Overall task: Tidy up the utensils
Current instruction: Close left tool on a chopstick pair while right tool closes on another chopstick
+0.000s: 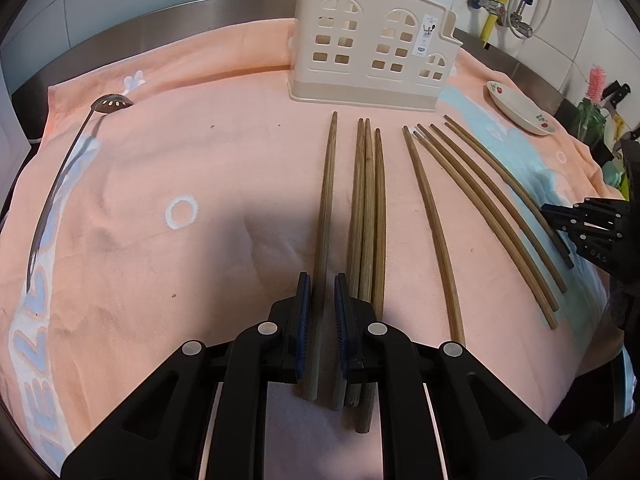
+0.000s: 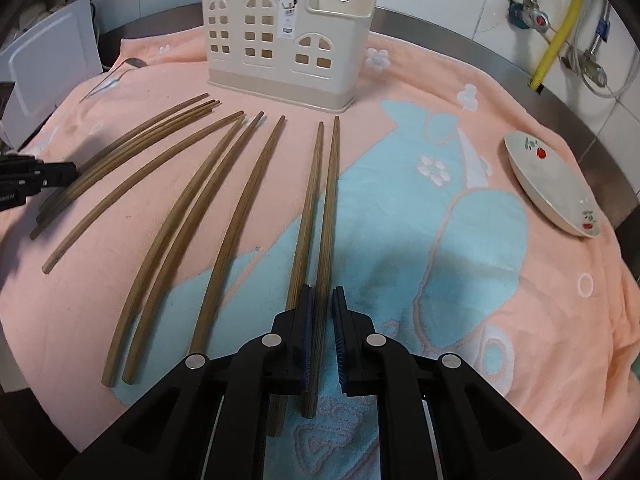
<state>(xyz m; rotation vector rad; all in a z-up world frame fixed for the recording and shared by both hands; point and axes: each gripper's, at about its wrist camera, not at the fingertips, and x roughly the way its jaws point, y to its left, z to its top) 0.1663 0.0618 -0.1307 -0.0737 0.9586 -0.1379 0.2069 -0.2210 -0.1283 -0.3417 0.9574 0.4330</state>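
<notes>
Several brown wooden chopsticks lie side by side on a peach and blue towel (image 1: 160, 168). My left gripper (image 1: 321, 280) is shut on the leftmost chopstick (image 1: 328, 184), near its thick end. Three more chopsticks (image 1: 366, 200) lie just right of it. My right gripper (image 2: 321, 292) is shut on the rightmost chopstick (image 2: 330, 184), with a neighbour chopstick (image 2: 310, 192) close on its left. A cream plastic utensil holder (image 1: 368, 44) (image 2: 280, 40) with window-shaped holes stands upright at the back. A metal slotted spoon (image 1: 112, 103) lies at the far left.
A white flowered dish (image 1: 520, 108) (image 2: 552, 184) sits on the towel's right side. The steel counter rim (image 2: 480, 52) and a tiled wall run behind. Pipes and a yellow hose (image 2: 560, 28) hang at the right. A white board (image 2: 48, 72) stands at the left.
</notes>
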